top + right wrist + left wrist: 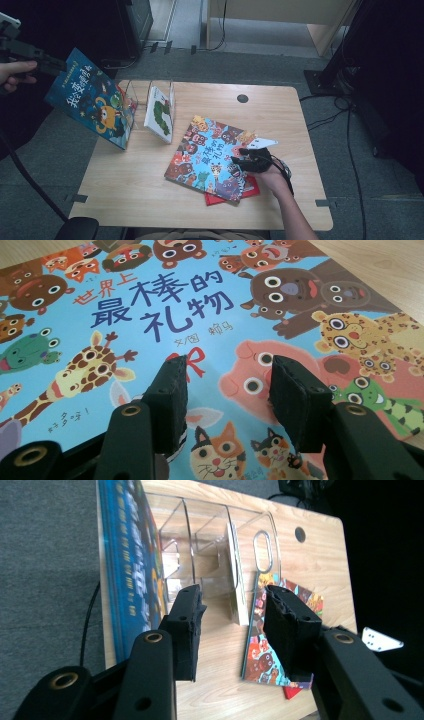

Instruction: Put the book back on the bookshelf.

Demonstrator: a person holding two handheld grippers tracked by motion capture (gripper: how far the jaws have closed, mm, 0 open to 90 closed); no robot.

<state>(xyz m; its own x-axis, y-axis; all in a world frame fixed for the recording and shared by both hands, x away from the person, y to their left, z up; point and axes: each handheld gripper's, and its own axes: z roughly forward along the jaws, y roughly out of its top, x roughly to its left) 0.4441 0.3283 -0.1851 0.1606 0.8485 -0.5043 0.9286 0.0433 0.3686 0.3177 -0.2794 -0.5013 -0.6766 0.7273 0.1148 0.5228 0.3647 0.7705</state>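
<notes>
An office or lab recording space: a small wooden counter (150, 190) with a cable hole (242, 98), grey carpet floor (55, 150), loose cables (345, 115) and dark equipment stands (340, 55) beyond.

high view overhead; gripper views near table (150, 190)
</notes>
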